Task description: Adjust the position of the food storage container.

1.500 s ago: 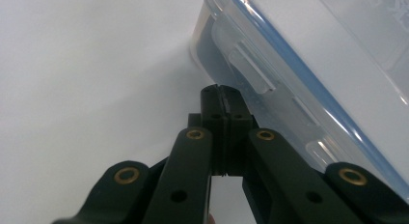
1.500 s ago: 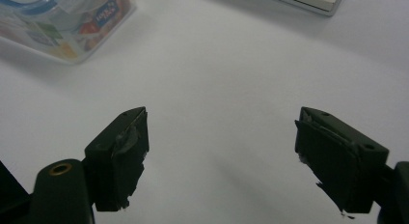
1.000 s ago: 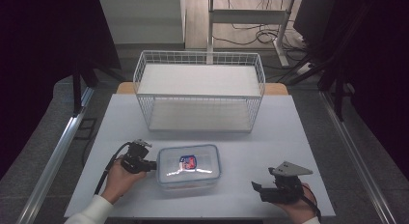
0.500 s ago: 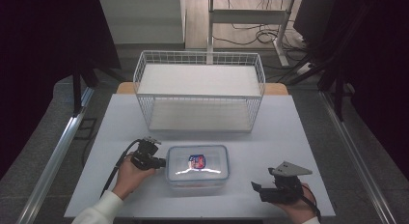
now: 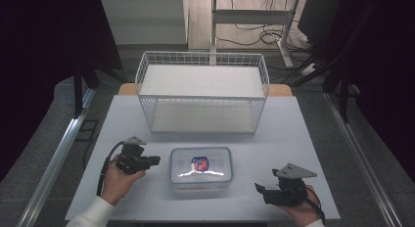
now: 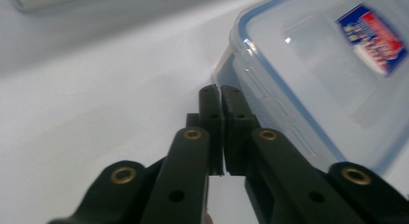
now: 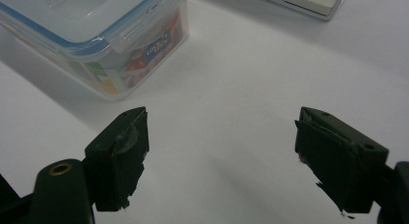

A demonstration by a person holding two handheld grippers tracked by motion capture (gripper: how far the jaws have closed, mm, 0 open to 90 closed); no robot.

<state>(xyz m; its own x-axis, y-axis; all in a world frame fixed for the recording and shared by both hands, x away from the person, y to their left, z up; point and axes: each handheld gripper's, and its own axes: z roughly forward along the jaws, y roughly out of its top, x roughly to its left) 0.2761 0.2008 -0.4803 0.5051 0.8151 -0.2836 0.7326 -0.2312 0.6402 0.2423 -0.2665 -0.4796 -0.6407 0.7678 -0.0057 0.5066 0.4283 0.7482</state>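
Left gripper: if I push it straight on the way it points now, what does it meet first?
The left gripper, jaws shut, points at the left side of the clear lidded container. Its tips already look to be at or almost against that wall by the corner, so it would likely press the container first; actual contact is unclear.

A white table (image 5: 293, 134) carried everything. On it lay a clear lidded container (image 5: 200, 169). A white wire basket (image 5: 203, 92) stood behind.

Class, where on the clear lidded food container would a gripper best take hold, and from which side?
Probably the short right end of the food container, approached by the open right gripper. The box lies flat, too wide across its lid; the latch flap there sticks out and is unobstructed.
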